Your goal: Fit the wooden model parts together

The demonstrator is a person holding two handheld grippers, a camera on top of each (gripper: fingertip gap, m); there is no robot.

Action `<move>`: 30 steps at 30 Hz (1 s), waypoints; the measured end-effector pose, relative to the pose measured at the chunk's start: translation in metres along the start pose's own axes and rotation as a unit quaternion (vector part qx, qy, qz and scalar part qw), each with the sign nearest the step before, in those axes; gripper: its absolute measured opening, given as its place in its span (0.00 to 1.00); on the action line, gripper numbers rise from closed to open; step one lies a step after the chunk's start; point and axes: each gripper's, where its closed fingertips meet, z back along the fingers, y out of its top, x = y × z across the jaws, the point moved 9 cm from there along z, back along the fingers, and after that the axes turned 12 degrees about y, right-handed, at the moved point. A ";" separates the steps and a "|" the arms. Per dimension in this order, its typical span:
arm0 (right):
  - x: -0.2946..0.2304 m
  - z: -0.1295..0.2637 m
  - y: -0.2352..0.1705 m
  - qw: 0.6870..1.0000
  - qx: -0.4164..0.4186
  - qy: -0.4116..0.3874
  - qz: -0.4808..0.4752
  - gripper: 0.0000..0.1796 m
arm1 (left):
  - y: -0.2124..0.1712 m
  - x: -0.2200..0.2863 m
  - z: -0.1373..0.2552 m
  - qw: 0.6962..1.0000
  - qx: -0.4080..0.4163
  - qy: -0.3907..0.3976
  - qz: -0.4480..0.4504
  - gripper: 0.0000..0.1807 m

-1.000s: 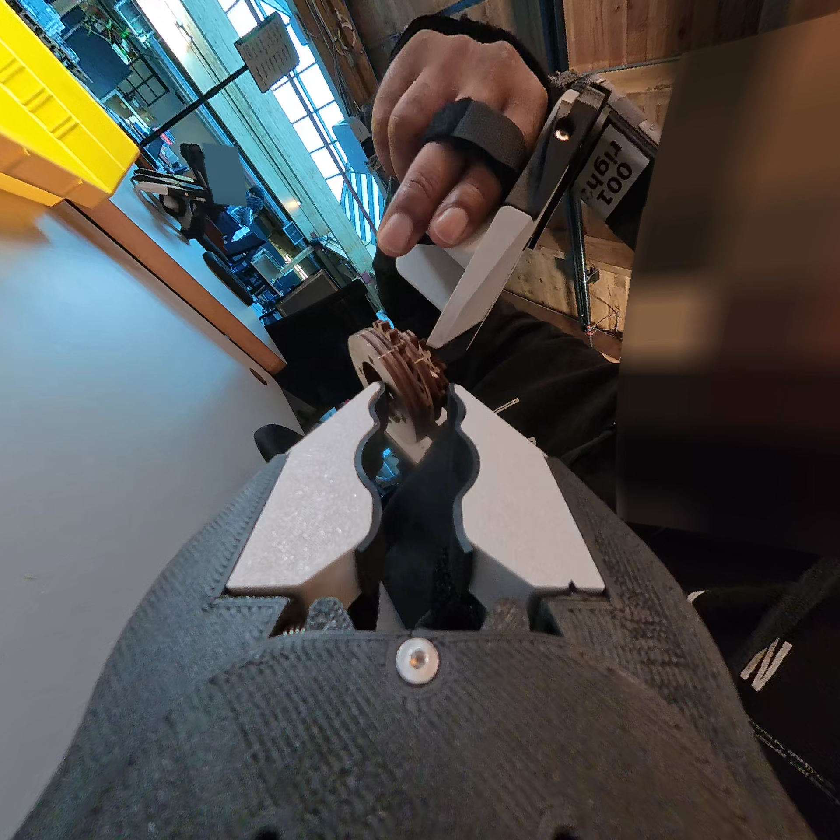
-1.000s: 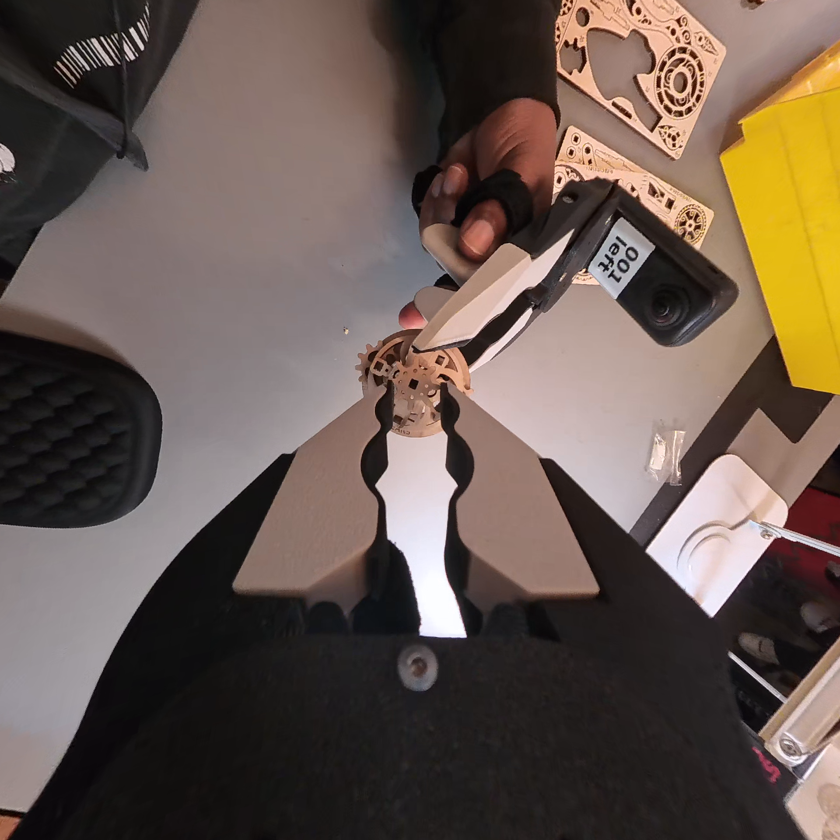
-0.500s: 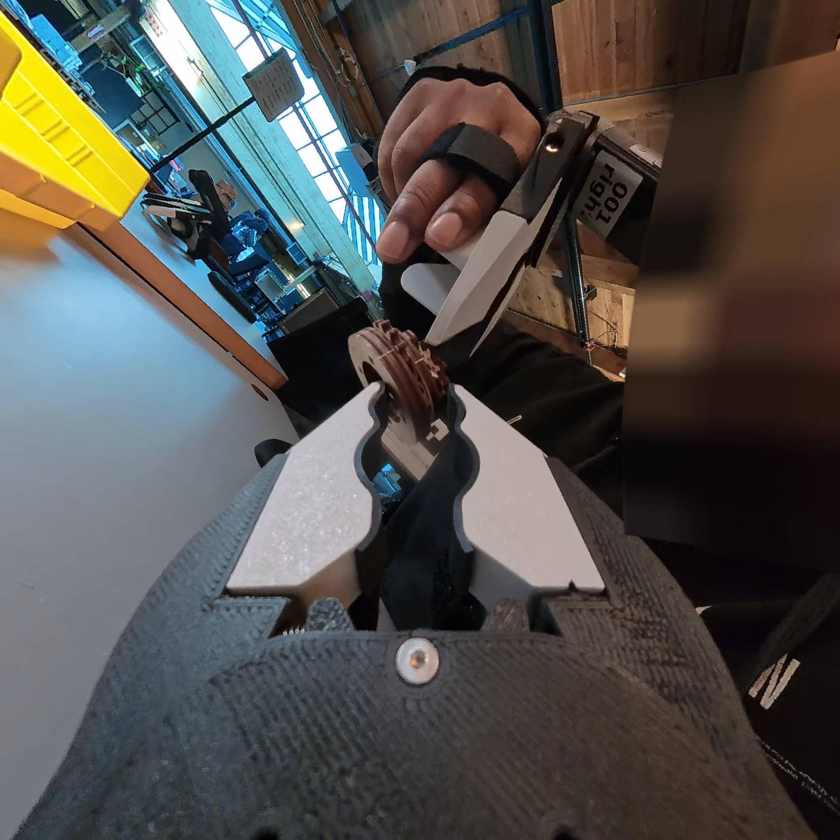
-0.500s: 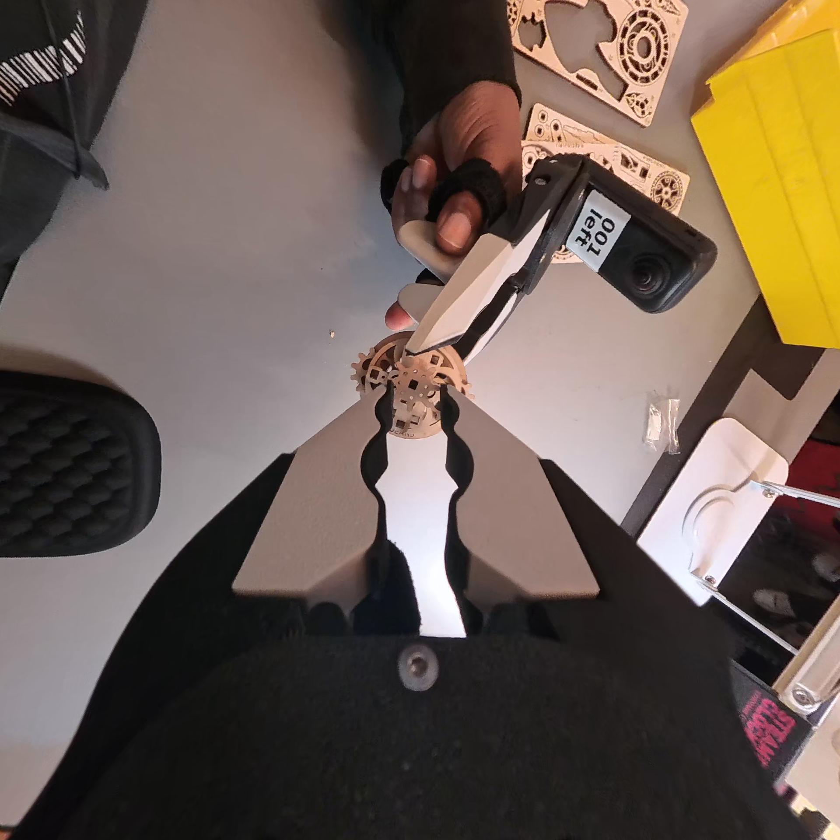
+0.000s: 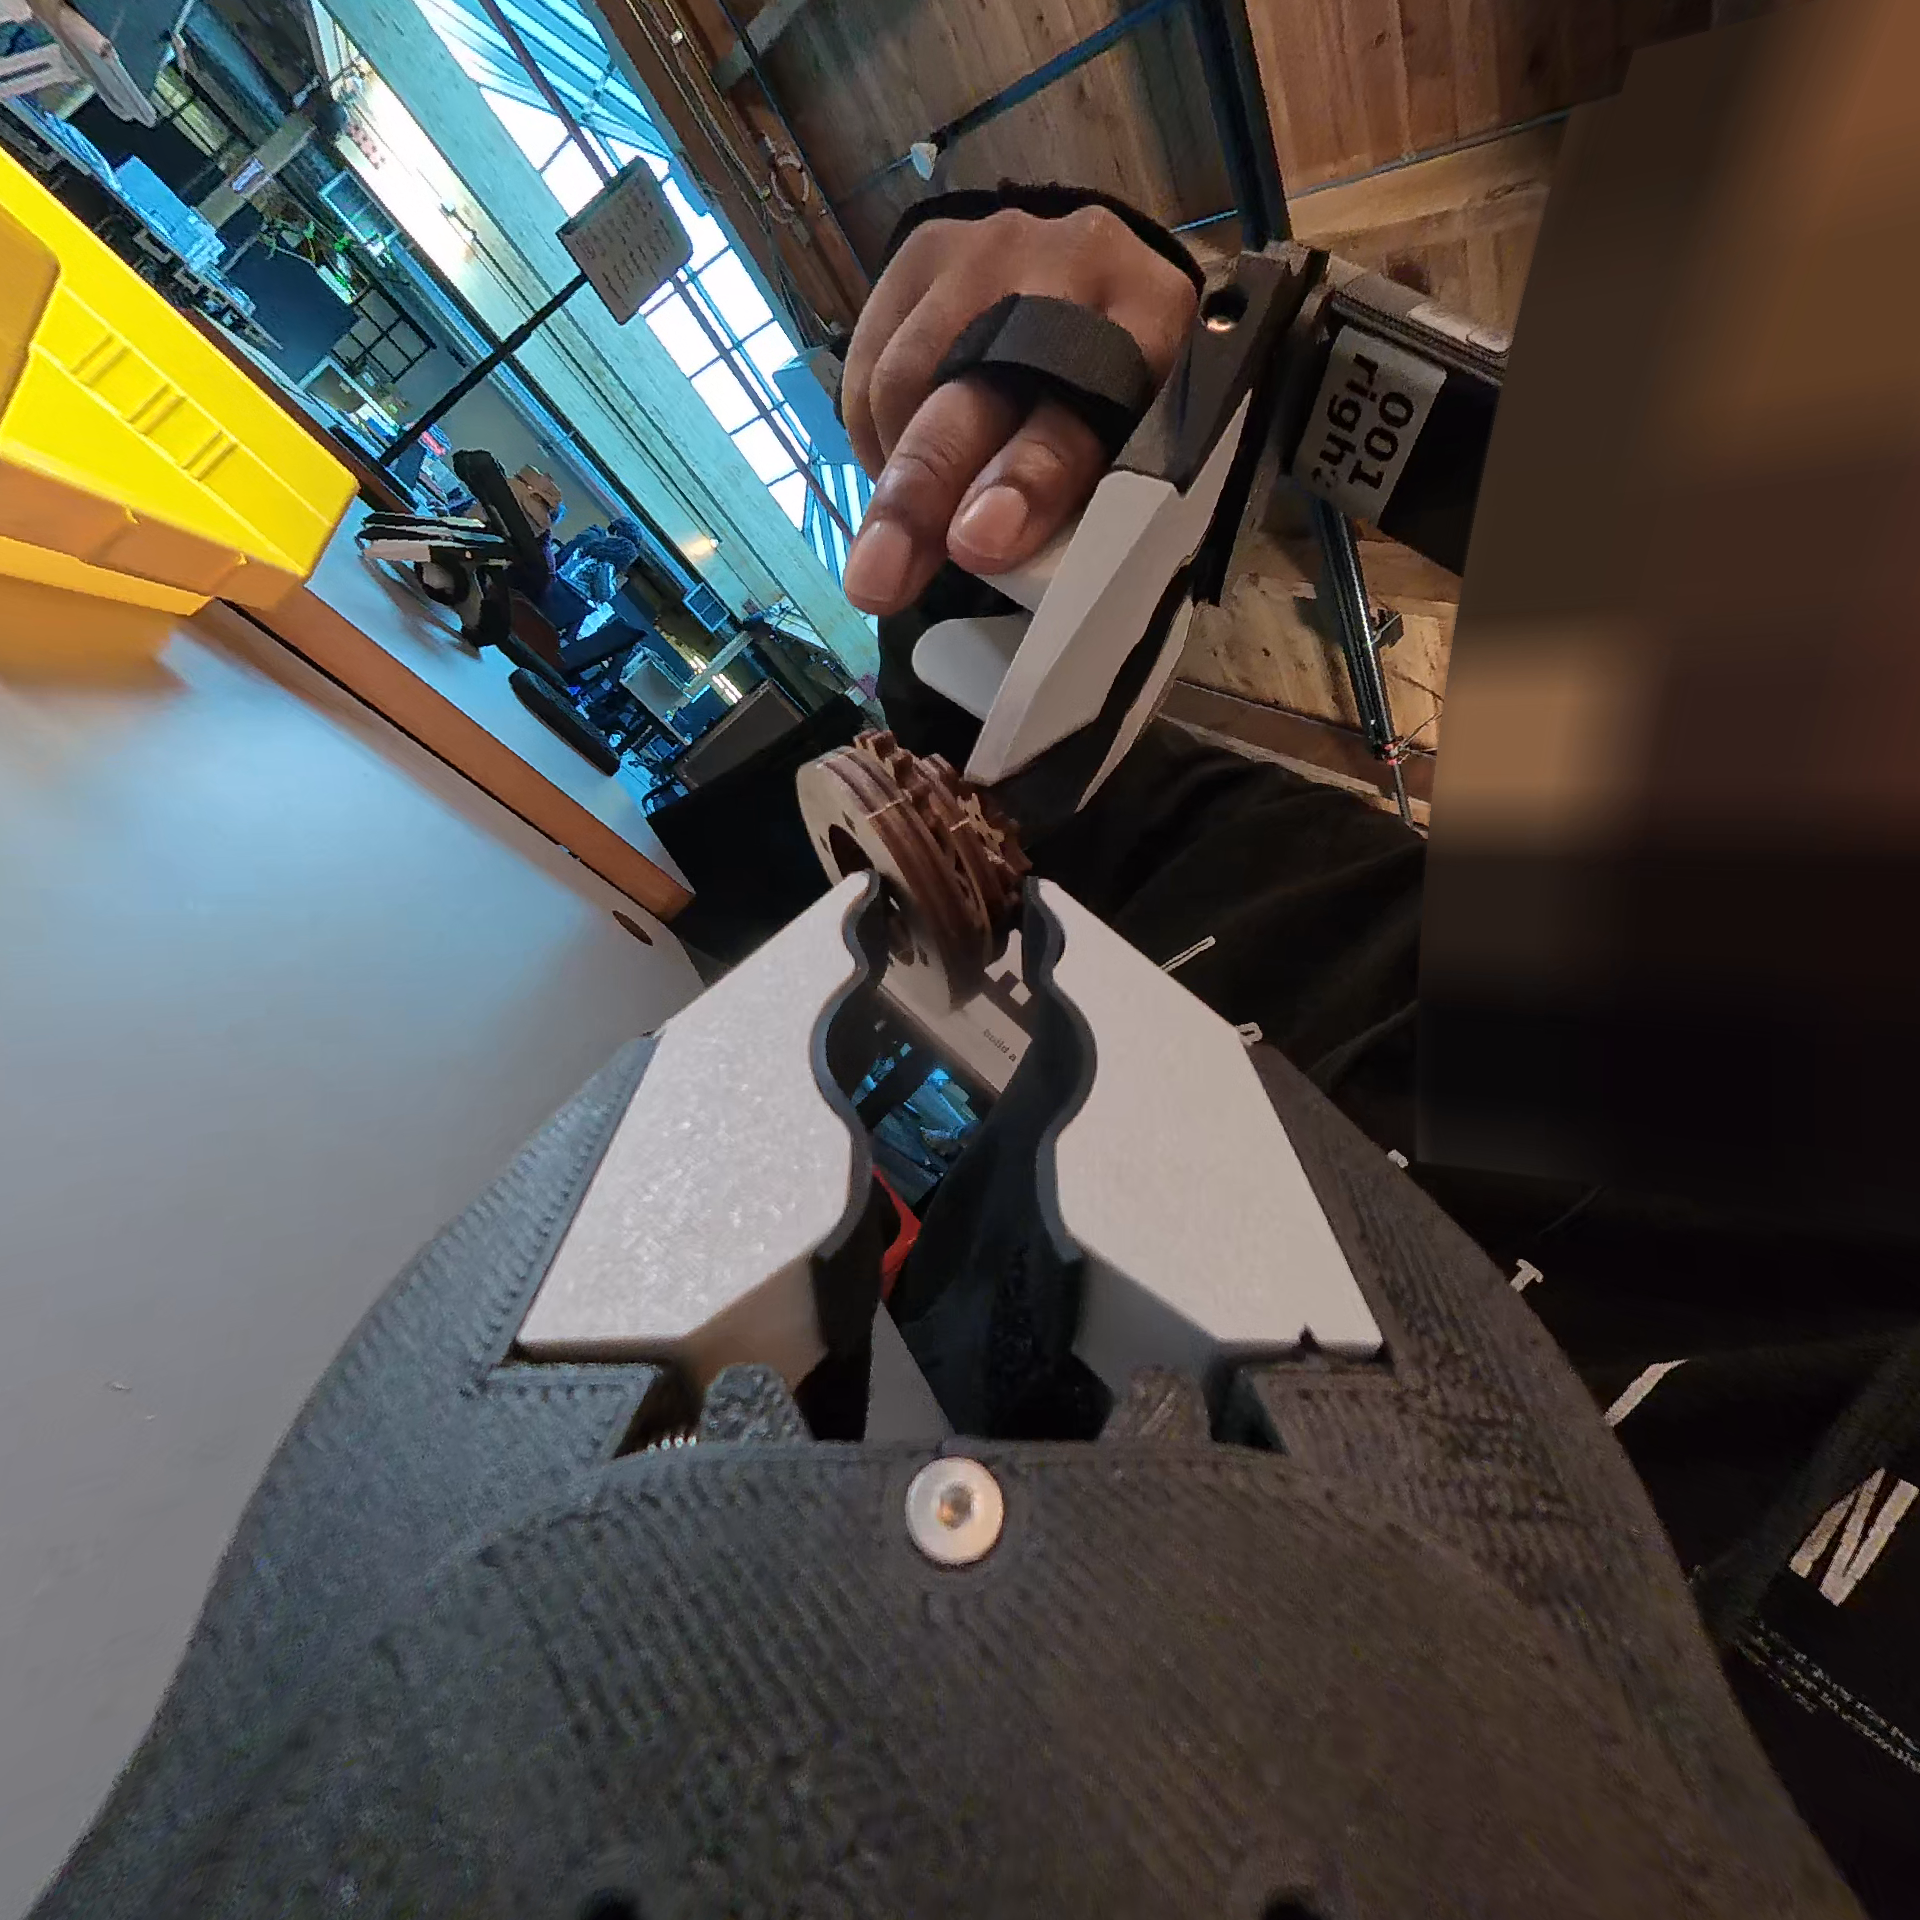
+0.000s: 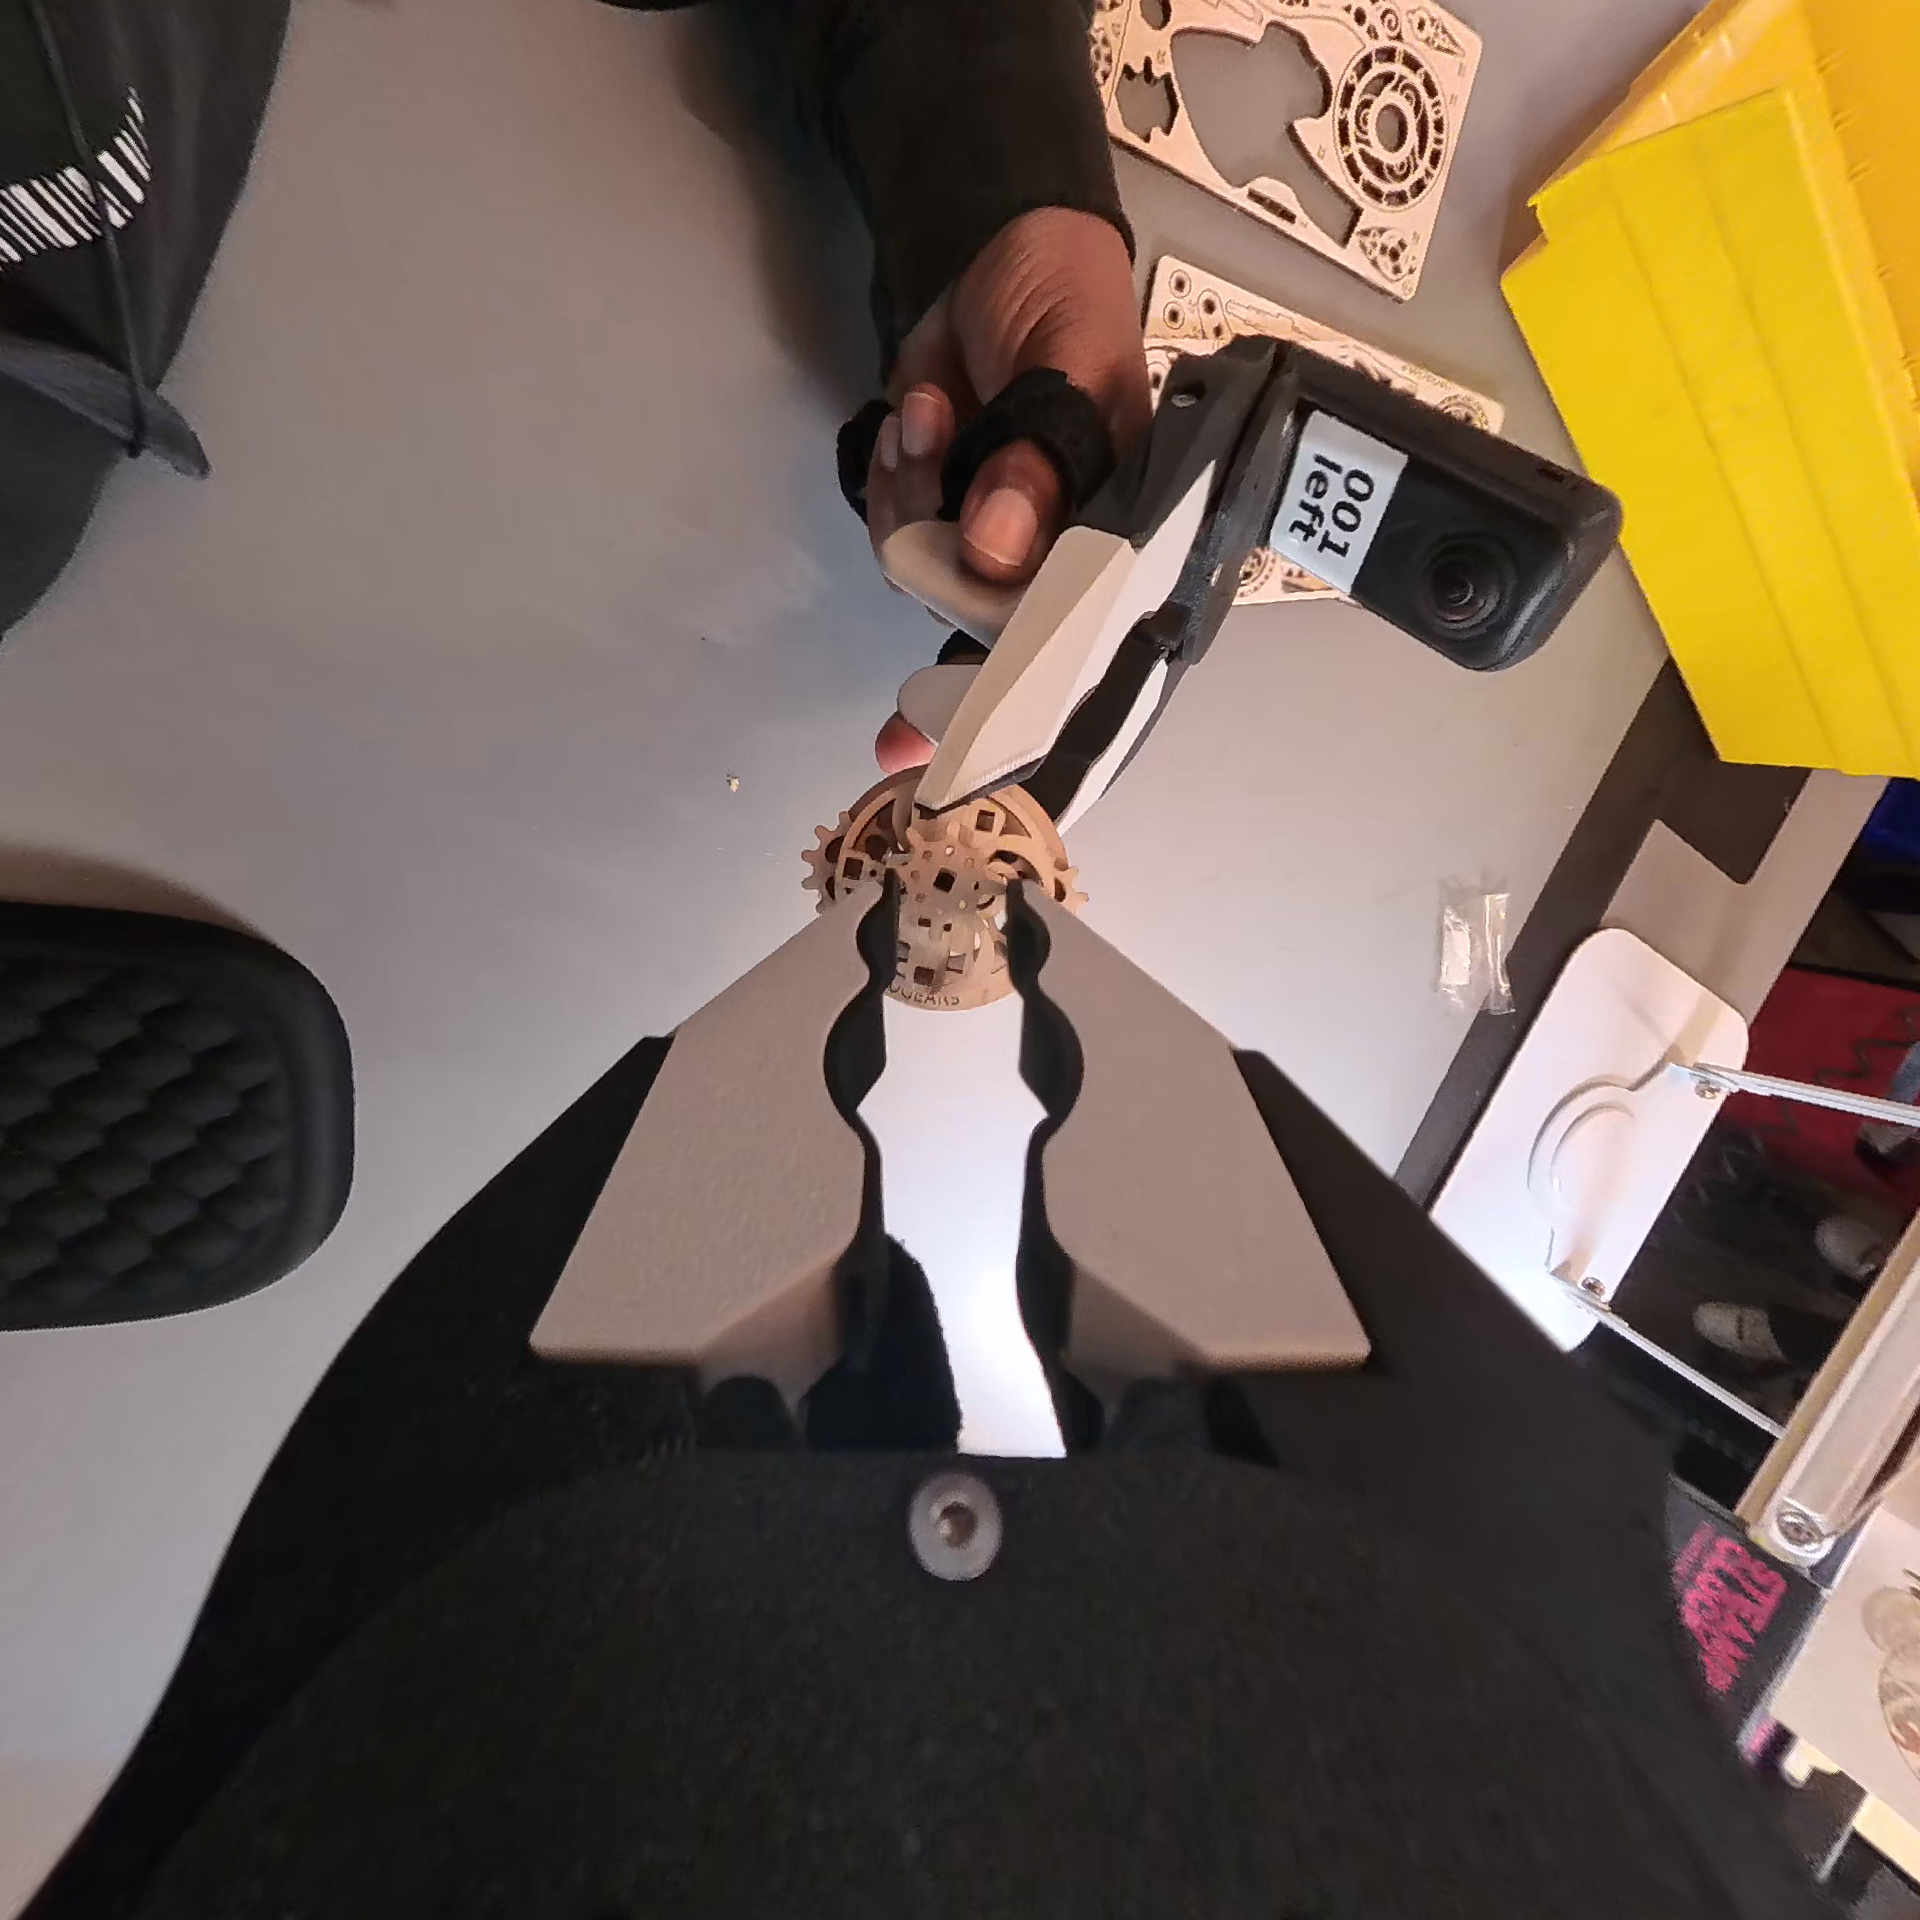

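A wooden gear assembly (image 5: 914,842), a stack of toothed discs on a round plate, is held in the air between both grippers. My left gripper (image 5: 951,899) is shut on its lower edge. My right gripper (image 5: 987,774) comes in from above right, its tips on the top teeth. In the right wrist view my right gripper (image 6: 951,894) is shut around the small middle gear of the assembly (image 6: 940,868), above the grey table (image 6: 468,623). The left gripper (image 6: 961,795) pinches the far rim there.
Two wooden part sheets (image 6: 1299,135) (image 6: 1216,312) lie at the table's far side by a yellow bin (image 6: 1714,416) (image 5: 135,447). A small plastic bag (image 6: 1470,945) and a white tray (image 6: 1590,1143) lie at the right. A black chair seat (image 6: 135,1112) sits left. My two grippers' fingertips are within a few centimetres of each other.
Both grippers have kept their hold on the gear assembly. The pair has turned and shifted slightly, so the hand with the right gripper sits a little higher in the left wrist view.
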 end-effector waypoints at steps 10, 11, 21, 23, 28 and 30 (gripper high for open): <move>-0.001 0.003 0.003 1.000 -0.012 -0.008 0.004 0.10 | 0.001 0.003 0.000 1.000 0.007 -0.001 -0.012 0.13; -0.001 0.003 0.004 1.000 -0.010 -0.010 0.004 0.10 | 0.002 0.003 0.000 1.000 0.009 -0.002 -0.014 0.13; 0.003 0.007 0.006 0.999 -0.013 -0.047 -0.022 0.10 | 0.007 0.005 0.004 0.999 0.042 -0.002 -0.018 0.13; 0.003 0.007 0.006 0.998 -0.010 -0.051 -0.024 0.10 | 0.007 0.005 0.005 0.999 0.043 -0.001 -0.021 0.13; 0.001 0.007 0.007 0.998 -0.009 -0.053 -0.012 0.10 | 0.007 0.006 0.004 0.999 0.040 -0.007 -0.018 0.13; 0.001 0.006 0.007 0.998 -0.019 -0.051 -0.011 0.10 | 0.007 0.005 0.004 0.999 0.039 -0.002 -0.022 0.13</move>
